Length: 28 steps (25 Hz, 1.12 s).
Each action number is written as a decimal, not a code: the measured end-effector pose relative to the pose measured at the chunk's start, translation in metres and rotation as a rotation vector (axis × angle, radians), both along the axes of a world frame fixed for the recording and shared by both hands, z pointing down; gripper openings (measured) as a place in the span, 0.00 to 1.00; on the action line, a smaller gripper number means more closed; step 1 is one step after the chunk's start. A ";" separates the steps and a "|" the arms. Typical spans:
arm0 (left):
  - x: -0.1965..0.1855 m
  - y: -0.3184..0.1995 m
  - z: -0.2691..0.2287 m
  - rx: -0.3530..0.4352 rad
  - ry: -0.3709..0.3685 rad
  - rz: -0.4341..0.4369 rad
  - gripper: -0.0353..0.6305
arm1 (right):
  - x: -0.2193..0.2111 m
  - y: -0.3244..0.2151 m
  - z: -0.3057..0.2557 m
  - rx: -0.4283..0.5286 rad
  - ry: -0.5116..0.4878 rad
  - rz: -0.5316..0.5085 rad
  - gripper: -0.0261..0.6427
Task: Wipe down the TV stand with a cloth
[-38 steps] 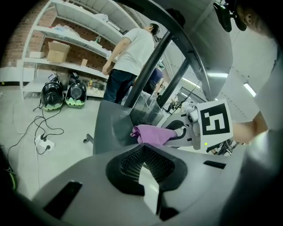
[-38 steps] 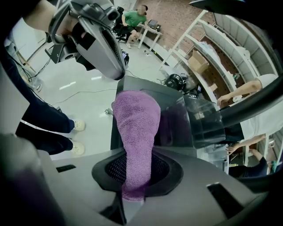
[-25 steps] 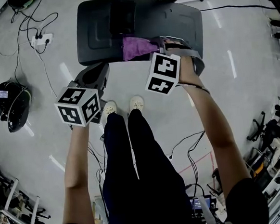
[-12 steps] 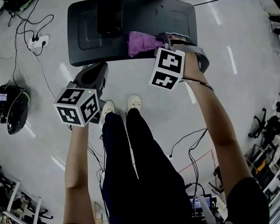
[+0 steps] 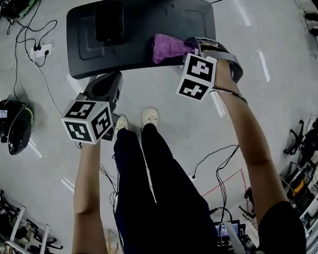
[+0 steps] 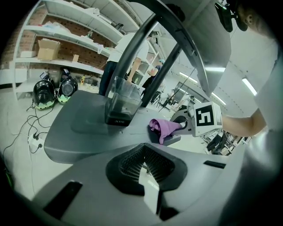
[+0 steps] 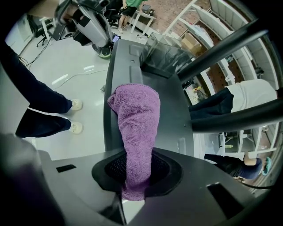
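The dark grey TV stand (image 5: 87,47) lies flat on the floor, and a clear-walled box (image 6: 121,103) rises near its back edge, left of centre, its contents too dim to tell. A purple cloth (image 5: 166,46) rests on the stand by the front right corner, its tail clenched between the right gripper's (image 7: 136,178) jaws. The left gripper (image 6: 145,170) hovers off the front edge near the left corner, jaws pressed together on nothing.

Cloth (image 5: 166,47): purple. Stand (image 5: 139,21): dark grey throughout. Marker cubes (image 5: 88,121): black-and-white square patterns. Floor (image 5: 272,27): pale grey. Trousers (image 5: 153,195): dark navy. Shoes (image 5: 150,117): off-white. Helmet (image 5: 8,125): black, green edging.
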State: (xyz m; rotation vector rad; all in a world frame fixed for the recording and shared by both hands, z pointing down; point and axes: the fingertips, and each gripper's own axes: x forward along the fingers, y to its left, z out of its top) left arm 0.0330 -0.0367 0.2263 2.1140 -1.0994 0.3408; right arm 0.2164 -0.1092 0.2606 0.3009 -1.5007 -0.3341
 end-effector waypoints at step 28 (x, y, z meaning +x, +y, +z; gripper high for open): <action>0.109 -0.020 0.001 0.005 -0.007 0.122 0.06 | 0.175 0.003 0.007 -0.002 0.061 0.215 0.17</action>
